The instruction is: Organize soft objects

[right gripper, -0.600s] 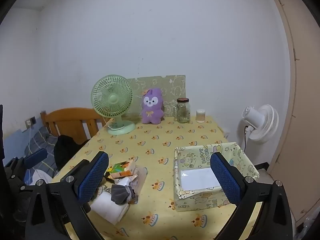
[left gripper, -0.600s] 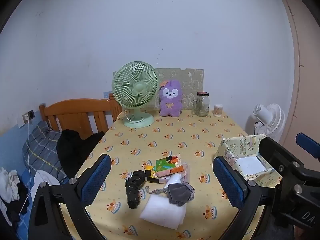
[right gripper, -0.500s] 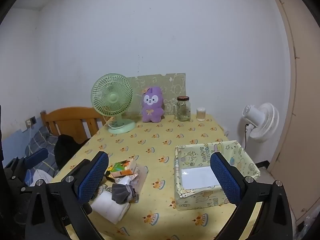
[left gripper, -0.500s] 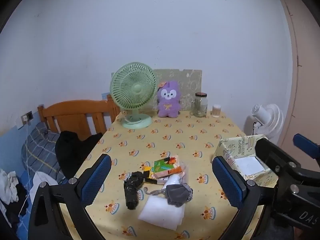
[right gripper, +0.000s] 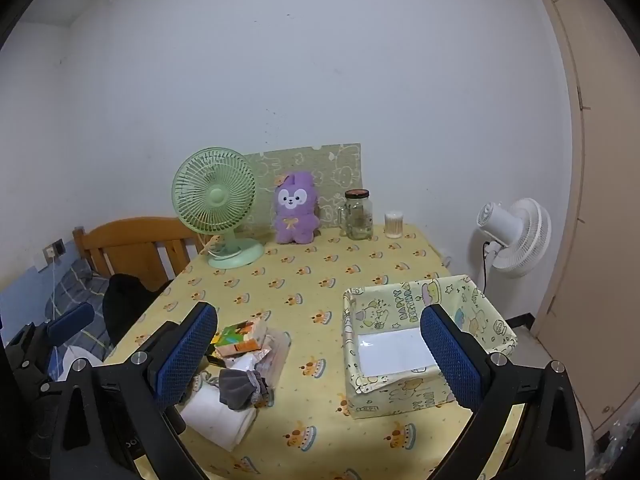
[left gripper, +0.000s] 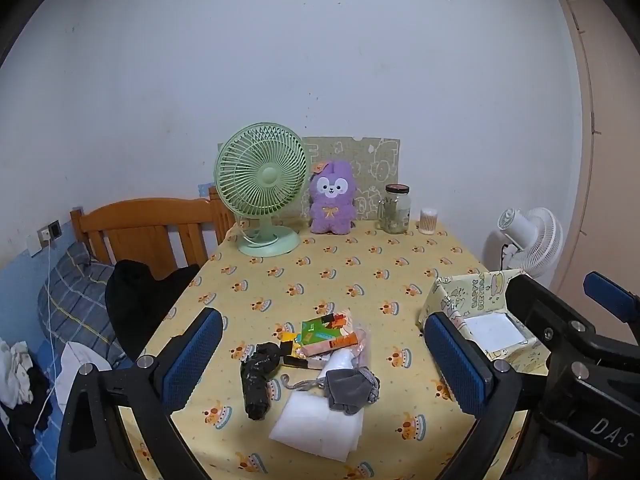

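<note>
A pile of small items lies near the table's front: a white folded cloth (left gripper: 318, 426), a grey pouch (left gripper: 349, 387), a black bundle (left gripper: 258, 380) and coloured packets (left gripper: 324, 334). The cloth (right gripper: 218, 416) and pouch (right gripper: 240, 388) also show in the right wrist view. A yellow birthday-print box (right gripper: 420, 344) stands open at the right, with white paper inside; it also shows in the left wrist view (left gripper: 476, 300). My left gripper (left gripper: 324, 364) is open above the pile. My right gripper (right gripper: 318, 356) is open between pile and box. Both are empty.
At the table's back stand a green fan (left gripper: 262, 188), a purple plush (left gripper: 332, 204), a glass jar (left gripper: 396, 208) and a small cup (left gripper: 428, 221). A wooden headboard (left gripper: 148, 228) and black clothing (left gripper: 136, 300) are left of the table. A white floor fan (right gripper: 514, 236) stands at the right.
Both grippers have drawn back and risen slightly, so the table looks a little farther away. Nothing on the table has moved.
</note>
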Motion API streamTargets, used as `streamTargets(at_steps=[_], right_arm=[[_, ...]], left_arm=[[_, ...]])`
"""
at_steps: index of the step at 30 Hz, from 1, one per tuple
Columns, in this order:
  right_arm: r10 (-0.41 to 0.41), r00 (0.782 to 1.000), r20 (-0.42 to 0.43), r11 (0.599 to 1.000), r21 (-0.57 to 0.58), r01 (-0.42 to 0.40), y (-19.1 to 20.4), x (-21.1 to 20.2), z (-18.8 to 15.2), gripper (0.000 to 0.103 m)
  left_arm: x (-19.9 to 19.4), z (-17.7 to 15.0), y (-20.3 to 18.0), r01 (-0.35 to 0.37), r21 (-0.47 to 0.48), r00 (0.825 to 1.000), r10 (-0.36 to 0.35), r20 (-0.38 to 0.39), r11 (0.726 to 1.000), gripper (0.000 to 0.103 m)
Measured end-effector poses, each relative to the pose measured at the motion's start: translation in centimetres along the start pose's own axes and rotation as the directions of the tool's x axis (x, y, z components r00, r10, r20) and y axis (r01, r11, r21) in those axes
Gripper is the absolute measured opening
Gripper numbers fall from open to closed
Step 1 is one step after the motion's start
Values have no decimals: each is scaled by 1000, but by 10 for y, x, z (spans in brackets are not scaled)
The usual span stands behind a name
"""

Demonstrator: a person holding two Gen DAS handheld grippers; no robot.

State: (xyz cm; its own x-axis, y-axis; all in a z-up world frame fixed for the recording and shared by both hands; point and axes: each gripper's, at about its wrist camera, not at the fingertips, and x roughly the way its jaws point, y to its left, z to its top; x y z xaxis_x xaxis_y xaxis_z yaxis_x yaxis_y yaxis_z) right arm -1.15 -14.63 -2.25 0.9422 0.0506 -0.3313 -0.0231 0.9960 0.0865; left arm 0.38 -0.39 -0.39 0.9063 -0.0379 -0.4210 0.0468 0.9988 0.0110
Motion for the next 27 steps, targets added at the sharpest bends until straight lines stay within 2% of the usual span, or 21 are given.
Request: streamTargets(at_steps=[27], right_arm=[[-16, 1000, 13, 1000, 18, 16, 1, -3, -1, 103]], left_arm=[[-1, 1, -3, 10, -10, 1000, -9, 11, 1000, 100]])
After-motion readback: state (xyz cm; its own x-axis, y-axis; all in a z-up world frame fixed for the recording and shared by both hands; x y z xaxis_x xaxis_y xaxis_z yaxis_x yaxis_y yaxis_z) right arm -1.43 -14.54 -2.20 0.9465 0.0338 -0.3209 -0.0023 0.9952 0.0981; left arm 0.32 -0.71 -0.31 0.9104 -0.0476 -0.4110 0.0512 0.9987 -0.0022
